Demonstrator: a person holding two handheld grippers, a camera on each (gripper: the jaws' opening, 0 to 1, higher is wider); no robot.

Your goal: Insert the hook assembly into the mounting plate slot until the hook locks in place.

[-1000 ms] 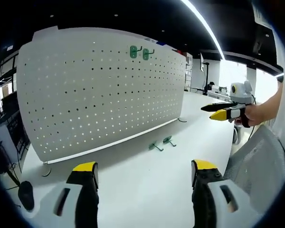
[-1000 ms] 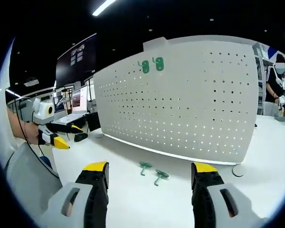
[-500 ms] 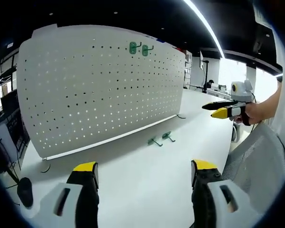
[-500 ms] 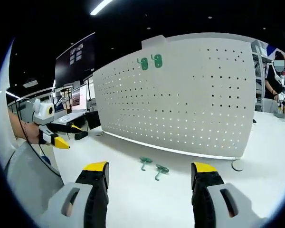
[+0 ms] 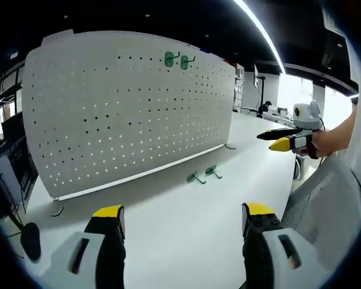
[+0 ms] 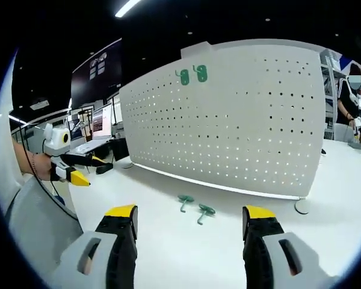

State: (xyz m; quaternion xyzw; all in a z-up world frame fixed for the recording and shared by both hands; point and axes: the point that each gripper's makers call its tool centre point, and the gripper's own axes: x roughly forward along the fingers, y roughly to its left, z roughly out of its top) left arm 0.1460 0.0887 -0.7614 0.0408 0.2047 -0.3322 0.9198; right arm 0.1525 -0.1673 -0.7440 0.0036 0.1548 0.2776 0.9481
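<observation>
**Both grippers empty, hooks lie loose on table by pegboard**

White table (image 5: 186, 223) carries everything. A big white perforated mounting plate (image 5: 126, 114) stands upright on it, on small round feet; one foot (image 6: 302, 206) shows at its end in the right gripper view. No readable writing or brand on plate or grippers. A dark wall screen (image 6: 96, 72) behind has small white blocks, too small to read.

Left gripper (image 5: 177, 220): jaws wide apart, yellow tips, nothing between them, above bare table. Right gripper (image 6: 189, 220): same, jaws wide, empty. In the left gripper view the right gripper comes in from the right in a hand (image 5: 325, 143), well above the table.

Two green hooks (image 5: 177, 60) already hang side by side near the plate's top edge. Two more green hook assemblies (image 5: 203, 175) lie flat on the table just in front of the plate's base, close together, apart from both grippers.

A person (image 6: 352, 111) stands far behind at right.
</observation>
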